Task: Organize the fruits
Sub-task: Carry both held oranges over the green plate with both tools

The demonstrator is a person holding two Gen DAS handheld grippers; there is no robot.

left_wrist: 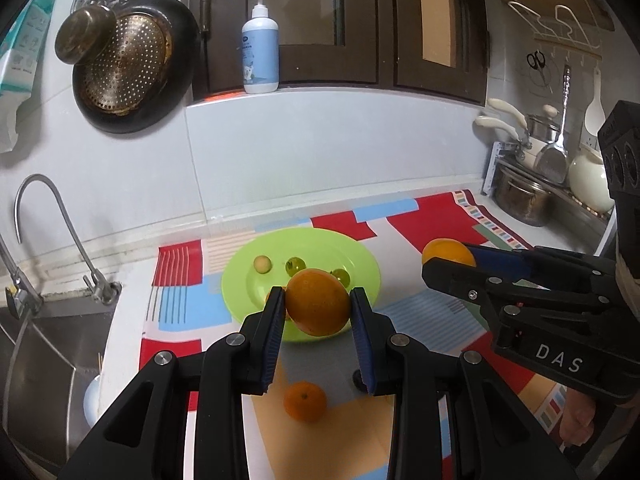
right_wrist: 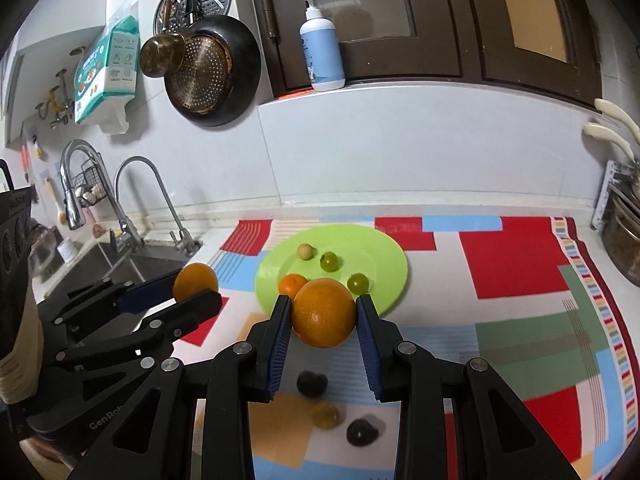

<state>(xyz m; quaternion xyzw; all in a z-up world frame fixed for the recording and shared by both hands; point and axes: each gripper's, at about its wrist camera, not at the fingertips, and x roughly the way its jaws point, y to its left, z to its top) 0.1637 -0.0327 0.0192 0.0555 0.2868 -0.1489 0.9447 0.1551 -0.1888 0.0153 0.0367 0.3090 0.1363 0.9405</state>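
Note:
My left gripper [left_wrist: 318, 300] is shut on a large orange [left_wrist: 318, 304] and holds it above the near rim of the green plate [left_wrist: 360, 258]. My right gripper [right_wrist: 323, 306] is shut on a second large orange [right_wrist: 323, 312], also above the plate's [right_wrist: 392, 260] near edge. Each gripper shows in the other's view: the right one [left_wrist: 446, 258] and the left one [right_wrist: 196, 286]. On the plate lie a small mandarin [right_wrist: 292, 284], two green grapes [right_wrist: 329, 261] and a pale round fruit [right_wrist: 306, 251]. Another mandarin [left_wrist: 305, 400] lies on the mat under my left gripper.
A patterned mat [right_wrist: 520, 280] covers the counter. Two dark fruits [right_wrist: 312, 384] and a yellowish grape [right_wrist: 326, 414] lie on it near me. A sink [right_wrist: 116, 264] with faucets is at the left. Pots [left_wrist: 520, 196] stand at the right. A soap bottle [left_wrist: 260, 56] sits on the ledge.

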